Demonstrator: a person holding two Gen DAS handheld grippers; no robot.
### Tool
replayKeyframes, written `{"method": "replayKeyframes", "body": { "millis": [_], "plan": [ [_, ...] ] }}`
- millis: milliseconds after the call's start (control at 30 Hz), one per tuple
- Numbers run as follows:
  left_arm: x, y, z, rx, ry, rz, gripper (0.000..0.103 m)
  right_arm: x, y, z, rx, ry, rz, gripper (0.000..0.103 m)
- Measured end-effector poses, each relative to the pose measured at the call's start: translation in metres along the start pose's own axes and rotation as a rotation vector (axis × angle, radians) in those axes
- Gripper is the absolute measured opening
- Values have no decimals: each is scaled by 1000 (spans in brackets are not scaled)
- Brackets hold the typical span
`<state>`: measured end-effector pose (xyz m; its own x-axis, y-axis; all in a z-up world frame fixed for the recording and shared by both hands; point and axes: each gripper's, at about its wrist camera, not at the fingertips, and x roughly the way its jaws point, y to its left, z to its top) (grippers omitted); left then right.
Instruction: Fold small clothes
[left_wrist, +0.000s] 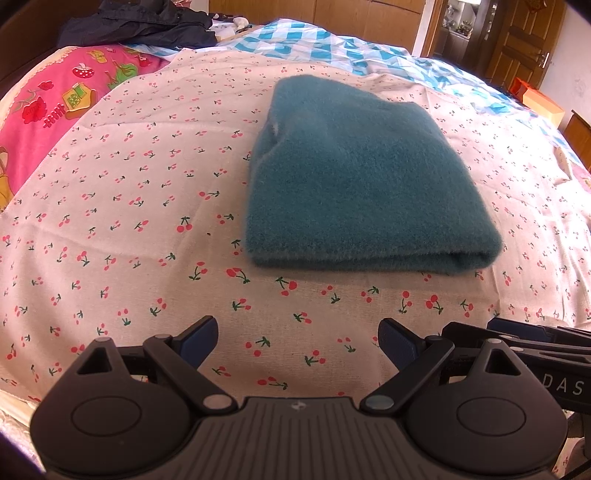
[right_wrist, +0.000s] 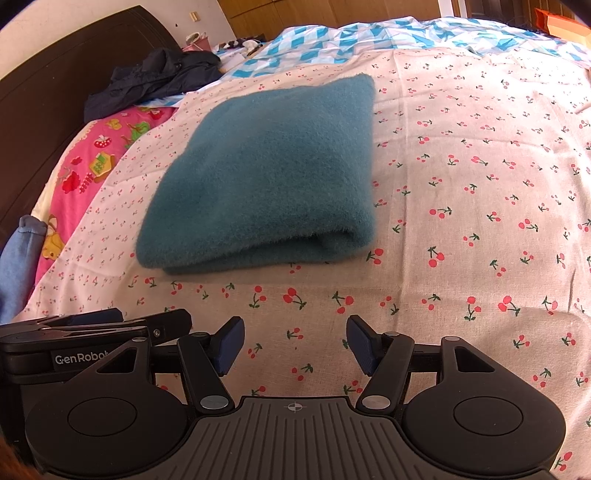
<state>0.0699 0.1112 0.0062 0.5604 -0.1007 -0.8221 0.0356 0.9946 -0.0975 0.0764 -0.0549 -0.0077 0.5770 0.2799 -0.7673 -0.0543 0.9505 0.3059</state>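
A fuzzy teal garment (left_wrist: 362, 177) lies folded into a thick rectangle on the cherry-print sheet (left_wrist: 129, 229), its rounded fold edge toward me. In the right wrist view the same teal garment (right_wrist: 266, 177) sits left of centre on the sheet (right_wrist: 461, 184). My left gripper (left_wrist: 297, 343) hovers in front of the garment, clear of it, open with only sheet between its blue pads. My right gripper (right_wrist: 295, 345) is likewise open and empty, short of the garment's near edge. Each gripper's side shows at the edge of the other's view.
A pink cartoon-print pillow (left_wrist: 48, 107) lies at the left, with a dark jacket (left_wrist: 140, 26) heaped behind it by the dark headboard (right_wrist: 48, 96). A blue-and-white checked quilt (left_wrist: 332, 40) covers the far side. A wooden door (left_wrist: 524, 40) stands at the back right.
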Motion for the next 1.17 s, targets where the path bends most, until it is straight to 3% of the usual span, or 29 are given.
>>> {"method": "replayKeyframes", "body": {
  "millis": [1167],
  "plan": [
    [-1, 0, 0, -7, -8, 8, 98, 0, 0, 0, 1, -2, 1, 65]
  ]
}}
